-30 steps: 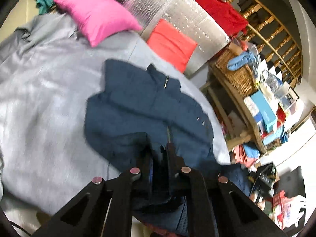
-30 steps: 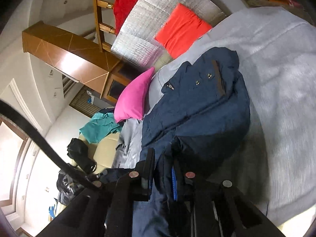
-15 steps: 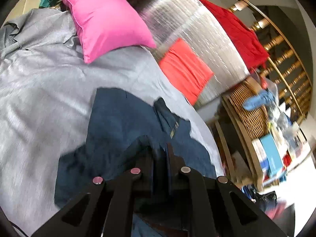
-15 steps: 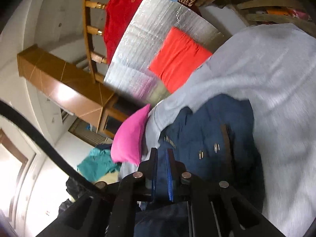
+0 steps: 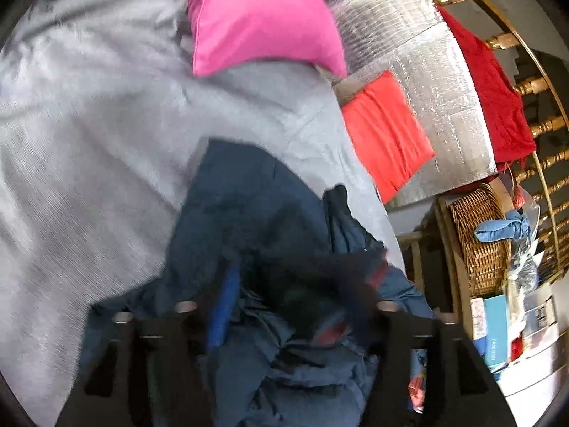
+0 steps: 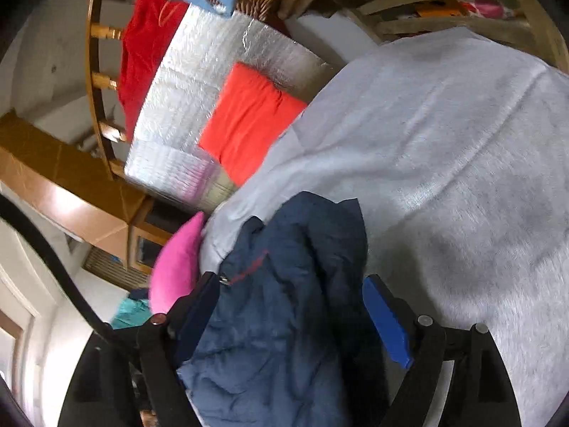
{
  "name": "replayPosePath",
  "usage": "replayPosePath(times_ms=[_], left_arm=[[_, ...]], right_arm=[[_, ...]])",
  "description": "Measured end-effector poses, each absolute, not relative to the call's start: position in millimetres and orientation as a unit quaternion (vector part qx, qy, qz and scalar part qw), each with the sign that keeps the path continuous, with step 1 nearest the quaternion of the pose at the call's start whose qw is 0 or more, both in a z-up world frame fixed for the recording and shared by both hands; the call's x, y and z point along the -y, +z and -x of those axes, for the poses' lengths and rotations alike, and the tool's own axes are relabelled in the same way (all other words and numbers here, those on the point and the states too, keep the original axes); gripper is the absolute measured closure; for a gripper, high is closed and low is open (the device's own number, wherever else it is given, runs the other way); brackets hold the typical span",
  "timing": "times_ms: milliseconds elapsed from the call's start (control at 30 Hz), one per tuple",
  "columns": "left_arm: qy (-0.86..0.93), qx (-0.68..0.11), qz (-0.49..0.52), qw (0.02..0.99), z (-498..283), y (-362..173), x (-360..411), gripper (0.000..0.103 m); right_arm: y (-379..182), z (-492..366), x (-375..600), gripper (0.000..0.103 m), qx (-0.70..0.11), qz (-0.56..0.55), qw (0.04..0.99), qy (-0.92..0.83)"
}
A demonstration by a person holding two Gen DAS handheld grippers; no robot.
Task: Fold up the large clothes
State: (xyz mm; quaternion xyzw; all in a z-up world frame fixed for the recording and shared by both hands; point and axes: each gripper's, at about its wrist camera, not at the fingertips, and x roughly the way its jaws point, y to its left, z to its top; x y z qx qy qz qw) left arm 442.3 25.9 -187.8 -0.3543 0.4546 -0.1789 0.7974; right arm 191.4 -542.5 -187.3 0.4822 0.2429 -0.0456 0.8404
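A: Both grippers moved up the bed since before, jaws just opening — left gripper (image 5: 284,299) spread, right gripper (image 6: 288,306) spread.
B: Jacket?
A: Navy jacket (image 6: 284,284) bunched loose between them on grey bedsheet (image 6: 444,149).

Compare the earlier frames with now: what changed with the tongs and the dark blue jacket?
Both tongs have just been opening. The left tongs and right tongs, clamped on the dark blue padded jacket before, now stand apart, with its fabric loose between them. The jacket, carried over itself toward the pillows, lies bunched rather than spread. The grey bed cover, pink pillow and red-orange pillow stayed put.
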Motion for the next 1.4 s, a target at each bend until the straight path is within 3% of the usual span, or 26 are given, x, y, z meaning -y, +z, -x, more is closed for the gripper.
replayPosePath(times_ms=[67, 233, 333, 467, 667, 867, 967, 1267, 1400], left_arm=[[-0.159, -0.447, 0.341, 0.812, -440.4, -182.2, -33.1, 0.029], [-0.143, -0.474, 0.338, 0.800, -450.4, -195.5, -45.3, 0.028], [-0.143, -0.509, 0.301, 0.793, -454.7, -207.9, -34.0, 0.028], [-0.133, -0.541, 0.219, 0.801, -454.7, -215.0, -10.3, 0.028], [-0.138, -0.521, 0.182, 0.822, -448.8, -208.4, 5.7, 0.029], [-0.140, -0.509, 0.159, 0.834, -444.3, -200.7, 15.8, 0.029], [-0.145, -0.506, 0.162, 0.835, -439.5, -193.8, 13.6, 0.029], [-0.164, -0.465, 0.189, 0.849, -431.6, -174.2, -3.0, 0.029], [-0.176, -0.439, 0.181, 0.862, -432.7, -168.7, -0.7, 0.028]], right_arm=[[-185.7, -209.4, 535.5, 0.018, -0.263, -0.448, 0.853, -0.053], [-192.7, -258.9, 518.6, 0.020, -0.343, -0.372, 0.861, -0.062], [-193.4, -272.9, 498.3, 0.056, -0.382, -0.315, 0.866, -0.077], [-171.9, -259.9, 471.9, 0.067, -0.359, -0.242, 0.897, -0.085], [-185.4, -254.1, 479.2, 0.067, -0.361, -0.256, 0.892, -0.094], [-169.9, -238.8, 476.0, 0.064, -0.313, -0.273, 0.905, -0.096], [-172.5, -226.9, 473.9, 0.050, -0.306, -0.281, 0.906, -0.083], [-165.8, -234.4, 470.0, 0.049, -0.297, -0.292, 0.908, -0.053], [-167.2, -254.0, 452.8, 0.049, -0.340, -0.246, 0.906, -0.049]])
